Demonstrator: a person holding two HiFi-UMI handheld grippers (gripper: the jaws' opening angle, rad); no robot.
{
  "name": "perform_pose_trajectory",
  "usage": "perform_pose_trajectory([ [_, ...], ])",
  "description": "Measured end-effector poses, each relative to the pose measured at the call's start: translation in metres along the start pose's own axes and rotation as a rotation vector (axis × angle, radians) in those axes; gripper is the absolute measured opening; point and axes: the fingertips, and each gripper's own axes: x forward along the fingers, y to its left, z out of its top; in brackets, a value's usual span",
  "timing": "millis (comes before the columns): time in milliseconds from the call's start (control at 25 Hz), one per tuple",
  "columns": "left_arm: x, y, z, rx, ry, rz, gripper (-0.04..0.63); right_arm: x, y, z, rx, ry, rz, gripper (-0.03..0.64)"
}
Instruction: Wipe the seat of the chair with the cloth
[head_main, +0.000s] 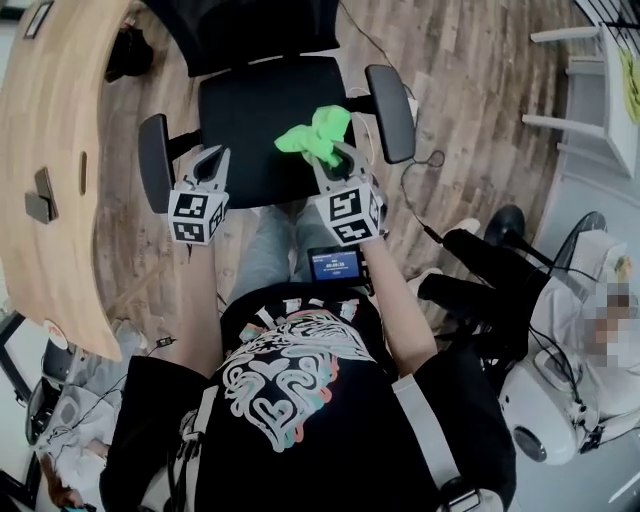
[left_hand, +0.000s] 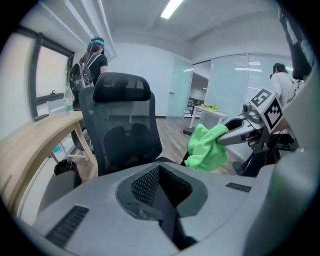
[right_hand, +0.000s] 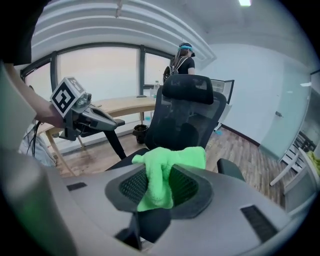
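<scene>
Wooden tabletop (head_main: 50, 150) is off to my left. My left gripper (head_main: 207, 160) hovers over the front-left part of the chair seat (head_main: 240, 120), just inside the left armrest (head_main: 153, 160). Its fingers are pressed together with nothing between them, and they're well apart from the cloth.

The green cloth (head_main: 315, 135) is bunched up over the front-right part of the seat, and my right gripper (head_main: 335, 158) has its fingers clamped on it. In the right gripper view a fold of the cloth (right_hand: 165, 175) runs down between the fingers and the rest flops over the top. From the left gripper view it hangs off the right fingers as a lump. I can't tell if it actually touches the seat. The right armrest (head_main: 390, 110) is just beside it.
</scene>
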Motion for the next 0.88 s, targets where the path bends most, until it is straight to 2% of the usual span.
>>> perform_pose_trajectory([
  [200,-0.032,-0.004,0.037,0.055,-0.074,0.017,0.0,-0.032,-0.007,0.022,0.023,-0.06,-0.041,0.121],
  [440,-0.071,-0.003,0.078,0.059,-0.165,0.064,0.0,-0.068,-0.019,0.059,0.069,-0.156,-0.07,0.121],
  [720,-0.111,-0.013,0.11,0.112,-0.233,0.064,0.0,-0.104,-0.016,0.098,0.14,-0.282,-0.065,0.12],
  [880,-0.122,-0.018,0.131,0.106,-0.294,0.089,0.0,-0.129,-0.02,0.119,0.145,-0.354,-0.073,0.121],
])
